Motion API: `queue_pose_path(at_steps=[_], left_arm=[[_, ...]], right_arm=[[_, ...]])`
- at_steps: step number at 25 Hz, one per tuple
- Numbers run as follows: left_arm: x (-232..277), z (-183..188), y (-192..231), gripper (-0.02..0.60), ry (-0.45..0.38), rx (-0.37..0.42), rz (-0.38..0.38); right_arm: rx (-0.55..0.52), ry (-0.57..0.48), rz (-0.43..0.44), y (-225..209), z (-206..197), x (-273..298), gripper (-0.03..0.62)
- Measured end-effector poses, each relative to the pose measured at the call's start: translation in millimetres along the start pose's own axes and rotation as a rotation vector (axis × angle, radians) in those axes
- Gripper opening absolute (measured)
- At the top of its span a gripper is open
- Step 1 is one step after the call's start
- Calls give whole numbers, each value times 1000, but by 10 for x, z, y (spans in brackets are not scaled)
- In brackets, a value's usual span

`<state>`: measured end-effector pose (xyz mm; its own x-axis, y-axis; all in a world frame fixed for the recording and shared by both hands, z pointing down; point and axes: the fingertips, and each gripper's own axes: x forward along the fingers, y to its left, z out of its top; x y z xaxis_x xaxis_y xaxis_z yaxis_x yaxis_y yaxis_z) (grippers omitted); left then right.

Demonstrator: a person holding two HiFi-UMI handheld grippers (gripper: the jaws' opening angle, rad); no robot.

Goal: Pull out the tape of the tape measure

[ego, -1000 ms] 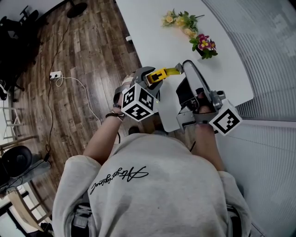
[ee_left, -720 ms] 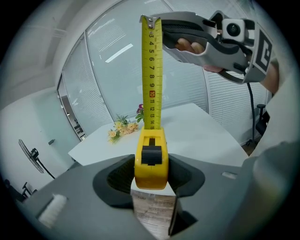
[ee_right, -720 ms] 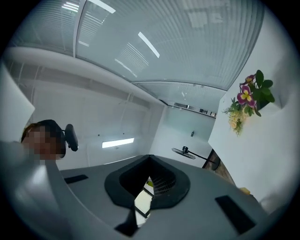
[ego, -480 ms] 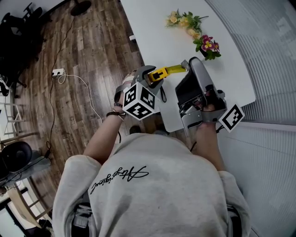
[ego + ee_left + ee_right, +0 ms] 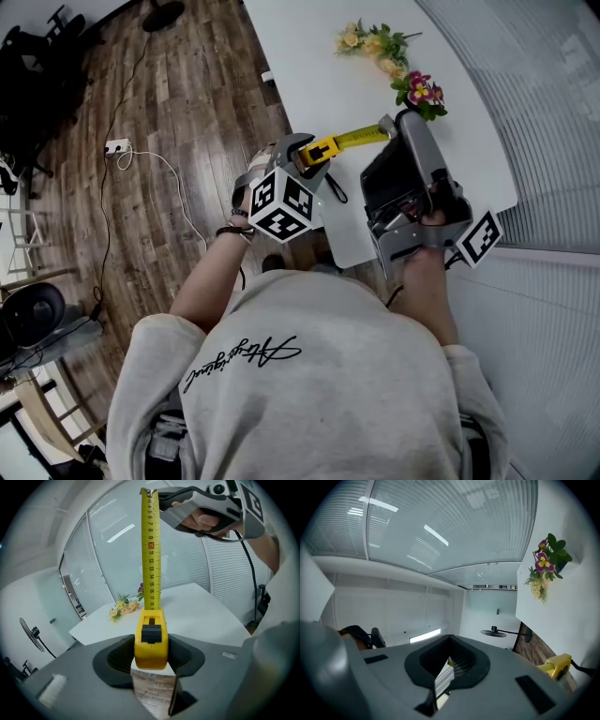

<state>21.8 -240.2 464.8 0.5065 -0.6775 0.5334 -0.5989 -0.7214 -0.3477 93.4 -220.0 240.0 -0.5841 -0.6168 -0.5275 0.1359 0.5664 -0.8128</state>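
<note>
1. Yellow tape measure (image 5: 151, 639) sits clamped between the jaws of the left gripper (image 5: 302, 157), over the near edge of the white worktop (image 5: 319, 75).
2. Its tape (image 5: 151, 550) runs out straight to the right gripper (image 5: 387, 126), whose jaws are closed together on the tape's end.
3. Flowers (image 5: 375, 42) lie farther along the worktop, well apart from both grippers.

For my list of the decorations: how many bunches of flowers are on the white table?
2. The yellow bunch is toward the far end of the table; the pink bunch is nearer the person. Part of the table is covered, so others may be hidden.
</note>
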Motion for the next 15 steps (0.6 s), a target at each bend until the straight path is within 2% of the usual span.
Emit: queue_pose_path(at_steps=[15], left_arm=[[15,-84,-14,189,-3,-12,5]], right_arm=[[157,-76,34,22,92,10,0]])
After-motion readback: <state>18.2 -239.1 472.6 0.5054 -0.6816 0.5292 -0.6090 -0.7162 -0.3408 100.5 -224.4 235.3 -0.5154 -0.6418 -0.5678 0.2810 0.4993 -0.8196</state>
